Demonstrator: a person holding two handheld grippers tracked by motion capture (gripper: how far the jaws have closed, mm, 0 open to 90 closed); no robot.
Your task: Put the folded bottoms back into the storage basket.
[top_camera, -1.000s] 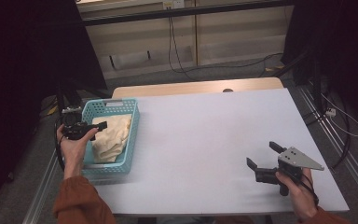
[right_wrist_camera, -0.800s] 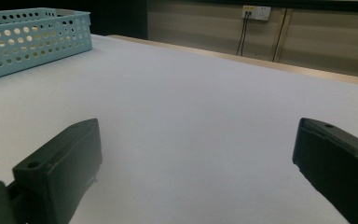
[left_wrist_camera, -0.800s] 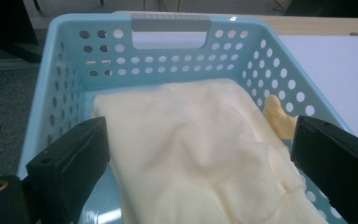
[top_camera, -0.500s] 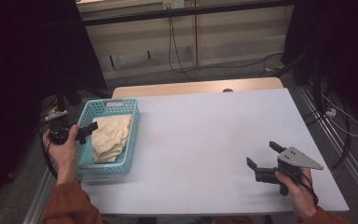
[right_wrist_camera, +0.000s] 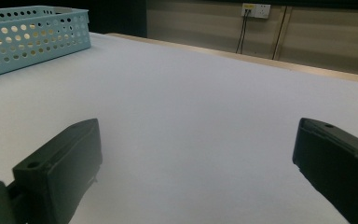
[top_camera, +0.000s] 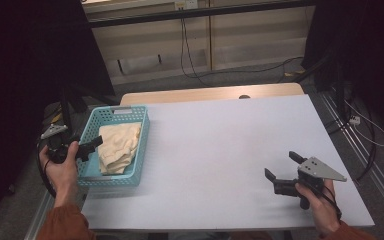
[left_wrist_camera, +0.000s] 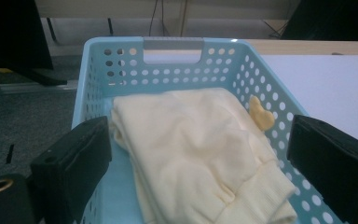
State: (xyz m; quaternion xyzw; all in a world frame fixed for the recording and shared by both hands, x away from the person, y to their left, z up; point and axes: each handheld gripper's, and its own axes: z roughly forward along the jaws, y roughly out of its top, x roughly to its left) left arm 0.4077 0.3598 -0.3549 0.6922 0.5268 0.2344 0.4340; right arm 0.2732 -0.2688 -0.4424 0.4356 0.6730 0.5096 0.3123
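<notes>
Table (top_camera: 230, 150): we see its white top across the middle of the high view, bare except for the basket at the left edge; the right gripper view has it in the foreground.
Basket (top_camera: 91, 127): our light-blue perforated basket sits at centre left of the high view, its long side along the table's left edge; in the left gripper view its handle cut-out is at top centre.
Cloth (top_camera: 119, 147): the cream, folded cloth lies inside the basket, reaching most of the way from wall to wall; in the left gripper view it lies at centre frame, one small corner up against the right-hand wall.
Left gripper (top_camera: 87, 148): we hold it at lower left of the high view, just outside the basket's left wall, jaws spread wide and pointed over the cloth, touching nothing.
Right gripper (top_camera: 281, 175): at lower right of the high view, low over bare table, well apart from the basket, jaws wide apart and holding nothing.
Done, as we judge: the cloth is in the basket and neither gripper has it.
Left, as we judge: if the cloth was to go in, little remains beyond clearing the hands; if it is to come out, the grasp is not yet made.
</notes>
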